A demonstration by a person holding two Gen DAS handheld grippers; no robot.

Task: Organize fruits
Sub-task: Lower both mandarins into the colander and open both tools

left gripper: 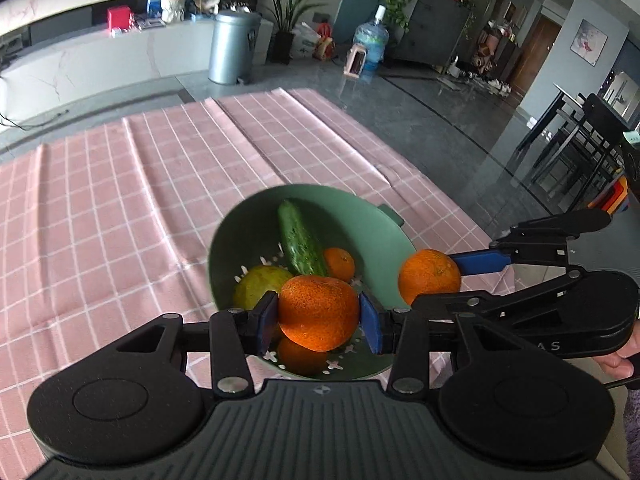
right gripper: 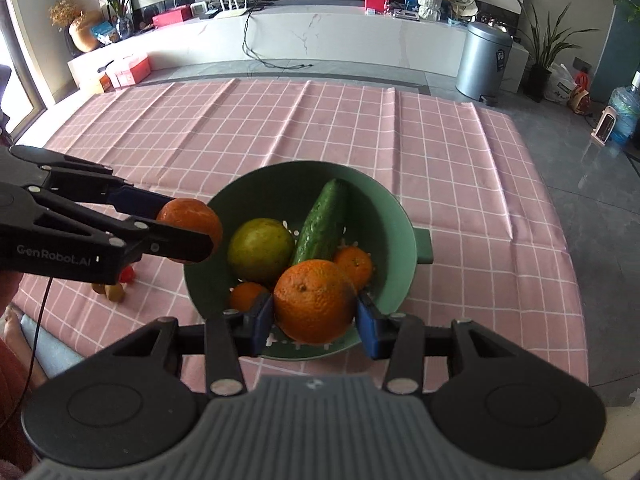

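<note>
A green colander bowl point(left gripper: 360, 216) point(right gripper: 404, 232) sits on the pink checked cloth. It holds a cucumber point(left gripper: 300, 240) point(right gripper: 324, 222), a yellow-green round fruit point(left gripper: 256, 286) point(right gripper: 260, 250) and two small oranges point(left gripper: 340, 264) point(right gripper: 354, 266). My left gripper point(left gripper: 318, 318) is shut on an orange point(left gripper: 318, 312) above the bowl's near side; it also shows in the right wrist view point(right gripper: 188, 230) at the bowl's left rim. My right gripper point(right gripper: 314, 314) is shut on another orange point(right gripper: 314, 300) above the bowl's near side; it shows in the left wrist view point(left gripper: 430, 278) at the bowl's right rim.
The pink checked cloth point(right gripper: 280, 132) covers the table. Small red and brownish fruits point(right gripper: 116, 286) lie on it under the left gripper. The table's right edge point(right gripper: 568, 216) drops to a grey floor with a metal bin point(right gripper: 482, 60).
</note>
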